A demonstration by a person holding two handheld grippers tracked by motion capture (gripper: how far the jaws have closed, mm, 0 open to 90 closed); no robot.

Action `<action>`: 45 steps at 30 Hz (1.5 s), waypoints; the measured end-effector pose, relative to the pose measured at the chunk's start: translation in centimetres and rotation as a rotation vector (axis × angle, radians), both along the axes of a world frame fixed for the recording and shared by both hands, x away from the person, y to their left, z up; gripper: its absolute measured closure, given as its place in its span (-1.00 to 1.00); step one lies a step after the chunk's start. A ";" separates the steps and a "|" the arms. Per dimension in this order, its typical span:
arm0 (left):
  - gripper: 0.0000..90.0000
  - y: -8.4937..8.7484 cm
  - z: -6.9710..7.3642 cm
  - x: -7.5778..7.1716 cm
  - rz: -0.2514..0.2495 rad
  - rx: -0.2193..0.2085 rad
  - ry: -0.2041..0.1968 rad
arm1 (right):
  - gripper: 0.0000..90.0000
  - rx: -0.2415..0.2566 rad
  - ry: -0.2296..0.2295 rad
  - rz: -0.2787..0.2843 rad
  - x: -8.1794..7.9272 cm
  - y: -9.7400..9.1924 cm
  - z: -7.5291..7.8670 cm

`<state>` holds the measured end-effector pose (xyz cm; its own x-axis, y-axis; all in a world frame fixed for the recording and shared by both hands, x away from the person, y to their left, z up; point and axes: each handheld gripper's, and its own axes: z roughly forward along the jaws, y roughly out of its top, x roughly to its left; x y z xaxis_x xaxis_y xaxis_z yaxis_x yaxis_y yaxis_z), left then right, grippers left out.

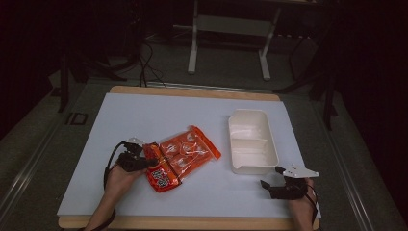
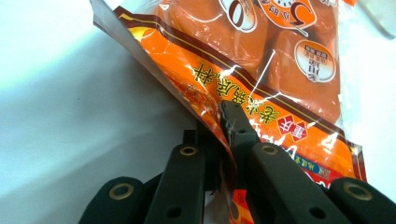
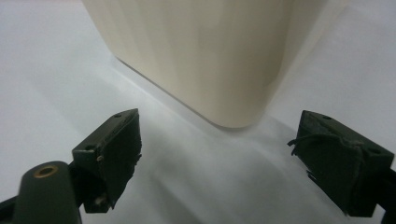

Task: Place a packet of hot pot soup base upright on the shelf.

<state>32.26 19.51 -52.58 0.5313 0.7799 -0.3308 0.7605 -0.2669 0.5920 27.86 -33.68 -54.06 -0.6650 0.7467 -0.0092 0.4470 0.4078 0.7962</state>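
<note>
An orange snack packet (image 1: 180, 156) with clear cups inside lies in the middle of the pale table sheet (image 1: 144, 115). My left gripper (image 1: 146, 161) is shut on the packet's near-left edge; in the left gripper view its jaws pinch the packet's foil seam (image 2: 219, 126), lifting that edge slightly. A cream two-compartment tray (image 1: 250, 142) stands to the right of the packet. My right gripper (image 1: 270, 177) rests open just in front of the tray's near right corner (image 3: 224, 93), with nothing between its fingers (image 3: 114, 149).
The table's wooden front edge (image 1: 192, 222) runs just behind my hands. A white desk frame (image 1: 228, 29) stands on the floor beyond the table. Bare sheet lies at the back and left.
</note>
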 end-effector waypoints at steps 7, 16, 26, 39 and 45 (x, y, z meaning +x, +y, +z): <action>1.00 0.1 1.3 0.2 -0.018 0.008 -0.021 | -0.68 -0.001 -0.005 0.004 -0.1 0.0 0.0; 1.00 0.0 5.1 1.4 -0.047 0.009 -0.080 | -0.68 0.000 -0.008 0.006 -0.1 0.0 0.0; 1.00 -1.3 9.5 2.6 -0.103 0.051 -0.146 | -0.68 0.002 -0.009 0.006 -0.1 0.0 0.0; 1.00 -3.7 14.2 3.7 -0.151 0.065 -0.232 | -0.68 0.001 -0.011 0.008 -0.1 0.0 0.0; 1.00 -5.1 16.4 4.0 -0.178 0.061 -0.272 | -0.68 0.002 -0.011 0.008 -0.1 0.0 0.0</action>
<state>36.28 14.41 -36.22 0.7234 0.6809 -0.1141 0.5151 -0.4223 0.7459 27.76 -33.71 -54.03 -0.6705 0.7417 -0.0151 0.4350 0.4096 0.8019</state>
